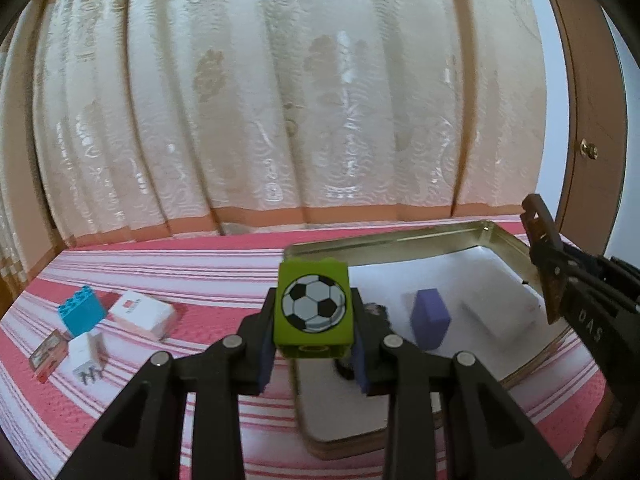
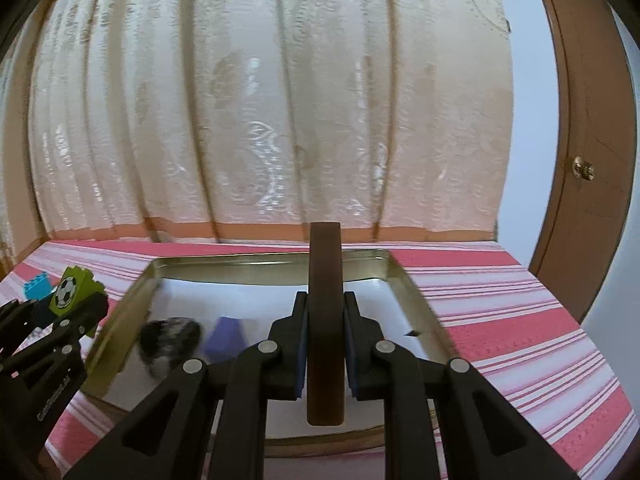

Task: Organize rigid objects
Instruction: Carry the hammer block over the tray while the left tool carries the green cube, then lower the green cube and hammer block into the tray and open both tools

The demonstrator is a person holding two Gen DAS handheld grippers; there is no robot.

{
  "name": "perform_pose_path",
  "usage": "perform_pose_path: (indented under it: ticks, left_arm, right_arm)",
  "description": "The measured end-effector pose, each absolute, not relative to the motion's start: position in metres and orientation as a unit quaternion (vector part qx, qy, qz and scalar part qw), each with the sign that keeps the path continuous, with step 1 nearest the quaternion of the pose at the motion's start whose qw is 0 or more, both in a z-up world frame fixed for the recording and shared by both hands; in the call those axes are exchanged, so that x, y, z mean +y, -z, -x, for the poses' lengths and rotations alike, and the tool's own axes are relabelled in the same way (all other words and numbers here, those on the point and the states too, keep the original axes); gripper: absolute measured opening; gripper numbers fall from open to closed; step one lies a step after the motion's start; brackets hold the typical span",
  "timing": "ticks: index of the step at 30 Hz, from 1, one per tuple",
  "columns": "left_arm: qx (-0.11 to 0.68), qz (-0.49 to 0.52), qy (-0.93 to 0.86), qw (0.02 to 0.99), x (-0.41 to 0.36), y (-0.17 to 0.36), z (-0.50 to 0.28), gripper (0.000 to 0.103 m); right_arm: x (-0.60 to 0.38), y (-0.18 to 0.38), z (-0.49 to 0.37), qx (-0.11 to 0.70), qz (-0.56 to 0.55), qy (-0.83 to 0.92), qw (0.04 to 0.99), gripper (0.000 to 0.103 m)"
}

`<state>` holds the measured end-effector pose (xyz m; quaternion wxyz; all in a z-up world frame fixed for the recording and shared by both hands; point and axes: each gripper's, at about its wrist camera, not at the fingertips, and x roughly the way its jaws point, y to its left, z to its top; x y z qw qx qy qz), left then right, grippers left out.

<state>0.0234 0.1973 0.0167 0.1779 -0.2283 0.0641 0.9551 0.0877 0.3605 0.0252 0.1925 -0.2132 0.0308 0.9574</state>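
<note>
Grippers clamp green block [image 1: 312,312], brown slab [image 2: 325,320], prob. wood.

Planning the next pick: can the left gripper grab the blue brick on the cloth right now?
Probably not yet. The left gripper is shut on the green football block, so its fingers are occupied. The blue brick lies uncovered, off to its left.

Both wrist views close, angled down toward the curtain [image 1: 280,100], sharing the tin tray [image 2: 416,292], edges somewhat blurred
</note>
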Motion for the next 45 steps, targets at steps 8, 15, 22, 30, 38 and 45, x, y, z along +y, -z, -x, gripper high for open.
perform_pose_path:
  ticks: [8,15,22,30,38,45]
  left_arm:
    - [0.07,0.237,-0.95,0.19,0.229,-0.016,-0.02,0.03]
    - [0.087,0.261,-0.942,0.191,0.256,-0.006,-0.017,0.03]
    - [0.095,0.282,-0.937,0.181,0.263,-0.001,-0.009,0.03]
    - [0.097,0.298,-0.933,0.175,0.27,0.005,-0.003,0.03]
    - [0.1,0.311,-0.93,0.168,0.275,0.008,0.002,0.03]
    - [0.098,0.292,-0.939,0.151,0.27,0.005,-0.003,0.089]
  right_arm:
    - [0.398,-0.022,-0.088,0.047,0.224,-0.951,0.206,0.017]
    - [0.398,-0.015,-0.076,0.032,0.247,-0.95,0.191,0.017]
    - [0.403,-0.003,-0.066,0.02,0.281,-0.935,0.216,0.017]
    - [0.403,0.003,-0.059,0.025,0.299,-0.932,0.203,0.017]
    - [0.401,0.006,-0.056,0.028,0.309,-0.932,0.19,0.018]
    - [0.393,0.004,-0.059,0.018,0.298,-0.937,0.18,0.031]
